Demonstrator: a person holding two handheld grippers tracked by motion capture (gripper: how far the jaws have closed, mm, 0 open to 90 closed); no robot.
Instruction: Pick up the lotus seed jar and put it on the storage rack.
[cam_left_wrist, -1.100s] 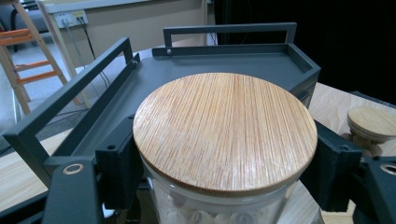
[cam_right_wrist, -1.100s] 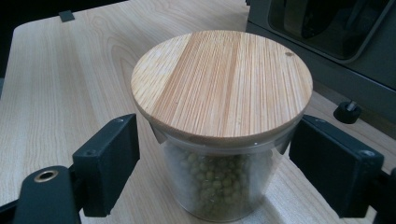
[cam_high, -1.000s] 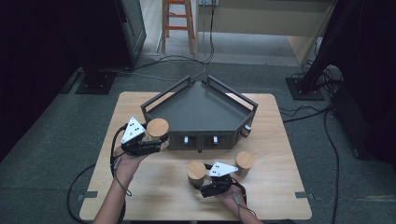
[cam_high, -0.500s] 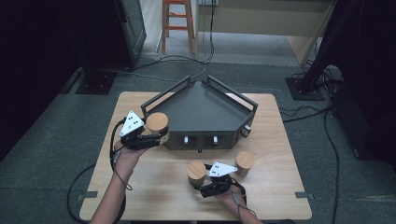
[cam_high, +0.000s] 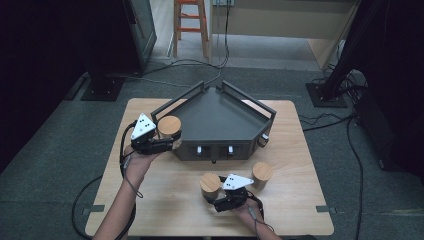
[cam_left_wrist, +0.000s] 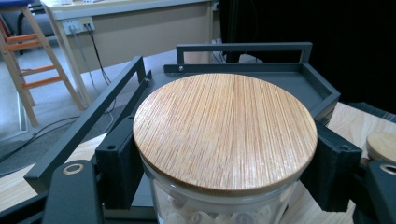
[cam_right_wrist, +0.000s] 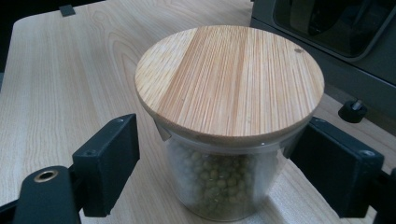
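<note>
We're clamping left gripper (cam_high: 165, 141) on white-filled jar (cam_left_wrist: 224, 140) at tray (cam_high: 220, 117) edge, frame left, right gripper (cam_high: 224, 192) jaws standing wide around green-pea jar (cam_right_wrist: 229, 121), lower centre, not touching.

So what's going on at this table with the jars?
A person works with a gripper in each hand. The left gripper is clamped on a jar of white pieces with a wooden lid, held at the left rail of a dark metal tray. The right gripper sits around a jar of green peas on the table, its jaws either side with a gap on the left one, so not gripping. A third jar stands nearby.
</note>
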